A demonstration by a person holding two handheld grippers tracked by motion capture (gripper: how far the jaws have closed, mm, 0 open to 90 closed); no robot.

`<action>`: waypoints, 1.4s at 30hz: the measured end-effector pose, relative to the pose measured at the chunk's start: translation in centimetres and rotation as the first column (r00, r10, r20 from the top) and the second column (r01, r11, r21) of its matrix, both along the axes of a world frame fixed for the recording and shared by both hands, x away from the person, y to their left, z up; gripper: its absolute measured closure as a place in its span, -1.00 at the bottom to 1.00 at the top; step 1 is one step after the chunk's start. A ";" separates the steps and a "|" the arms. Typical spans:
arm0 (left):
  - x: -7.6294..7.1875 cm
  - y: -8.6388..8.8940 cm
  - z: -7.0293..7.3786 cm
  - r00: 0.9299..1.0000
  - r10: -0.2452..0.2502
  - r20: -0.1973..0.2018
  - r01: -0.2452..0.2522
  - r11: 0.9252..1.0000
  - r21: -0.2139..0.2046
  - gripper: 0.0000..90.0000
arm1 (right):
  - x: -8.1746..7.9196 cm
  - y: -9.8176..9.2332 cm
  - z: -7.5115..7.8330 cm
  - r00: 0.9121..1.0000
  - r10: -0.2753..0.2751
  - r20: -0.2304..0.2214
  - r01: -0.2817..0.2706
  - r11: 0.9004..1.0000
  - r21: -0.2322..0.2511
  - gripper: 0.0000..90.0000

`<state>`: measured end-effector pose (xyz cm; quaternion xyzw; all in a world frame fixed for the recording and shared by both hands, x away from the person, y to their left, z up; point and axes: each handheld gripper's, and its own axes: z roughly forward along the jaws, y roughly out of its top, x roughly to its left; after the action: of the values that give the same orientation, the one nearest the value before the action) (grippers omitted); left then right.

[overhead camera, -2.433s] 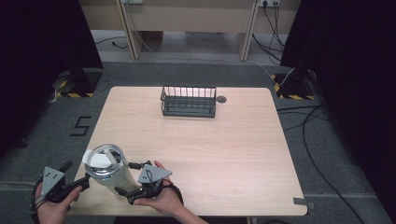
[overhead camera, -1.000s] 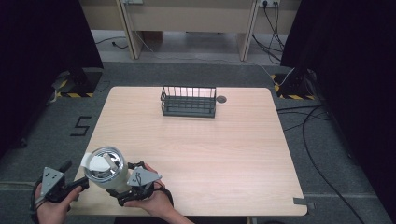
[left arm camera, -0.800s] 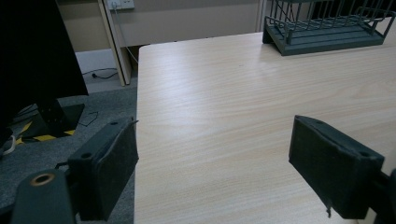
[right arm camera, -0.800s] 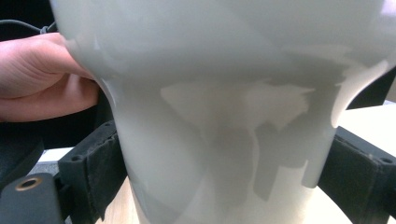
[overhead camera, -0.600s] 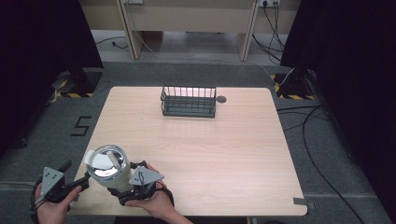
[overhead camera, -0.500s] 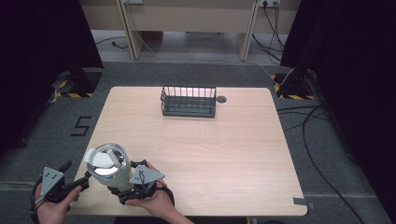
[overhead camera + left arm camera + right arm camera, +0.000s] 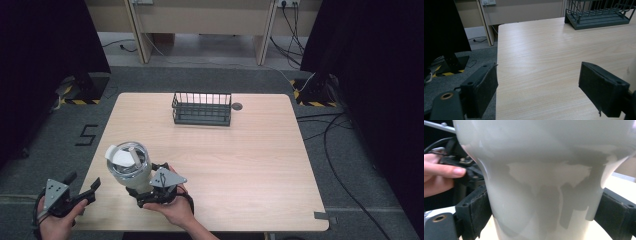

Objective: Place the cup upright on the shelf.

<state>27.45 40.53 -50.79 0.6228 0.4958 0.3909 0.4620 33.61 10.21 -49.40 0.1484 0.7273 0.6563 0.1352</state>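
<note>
I have the tumbler (image 7: 129,166) clamped in my right gripper (image 7: 150,189), and that grasp is what the coming move depends on. The cup is a pale, glossy insulated one with a lidded top. It stands upright near the front-left corner of the table (image 7: 240,165), well apart from the wire basket (image 7: 202,108) at the far edge. In the right gripper view the two black pads press on either side of the tumbler's narrower lower body (image 7: 541,202), so the jaws are closed on it low down, under the wide flare of the upper part.

The cup's long axis runs straight up, across the line of the jaws. Measured from the basket, the tumbler lies toward me and off to the left, so any carry to the basket would go forward and to the right over bare wood. With the grip this low and the heavy part above it, I judge the cup could tip if I swing it quickly.

My left gripper (image 7: 67,196) sits off the table's front-left corner, farther from the basket than the tumbler is, and just to the cup's left. Its jaws are spread wide with nothing between them; the left gripper view shows only tabletop in the gap, with the basket (image 7: 599,15) beyond at the upper right. The right hand is plainly the one doing the work.
</note>
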 end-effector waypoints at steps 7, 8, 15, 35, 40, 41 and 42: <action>0.0 0.0 0.0 1.000 0.000 0.000 0.000 1.000 0.000 -0.67 | 1.0 -1.4 0.6 0.998 -0.055 0.005 0.055 0.998 0.004 -0.77; 0.0 0.0 0.0 1.000 0.000 0.000 0.000 1.000 0.000 -0.67 | 1.2 -1.7 0.7 0.998 -0.063 0.007 0.063 0.998 0.005 -0.77; 0.0 0.0 0.0 1.000 0.001 0.001 -0.001 1.000 0.000 -0.67 | 2.0 -2.7 1.3 0.994 -0.104 0.019 0.104 0.995 0.003 -0.77; 0.0 0.0 0.0 1.000 0.001 0.000 -0.001 1.000 0.000 -0.67 | 4.4 -6.3 2.8 0.967 -0.253 0.027 0.253 0.967 0.002 -0.77; 0.0 0.0 0.0 1.000 0.001 -0.001 -0.001 1.000 0.000 -0.67 | 5.2 -7.5 3.2 0.954 -0.300 0.025 0.300 0.954 0.000 -0.77; 0.0 0.0 0.0 1.000 0.002 -0.001 -0.002 1.000 0.000 -0.67 | 5.3 -7.7 3.3 0.951 -0.307 0.025 0.307 0.952 -0.001 -0.77; 0.0 0.0 0.0 1.000 0.002 -0.001 -0.002 1.000 0.000 -0.67 | 5.4 -7.9 3.3 0.949 -0.314 0.030 0.314 0.949 -0.002 -0.77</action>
<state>27.46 40.55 -50.80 0.6224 0.4970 0.3909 0.4613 38.98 2.31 -46.09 0.2523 0.6947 0.6259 0.2489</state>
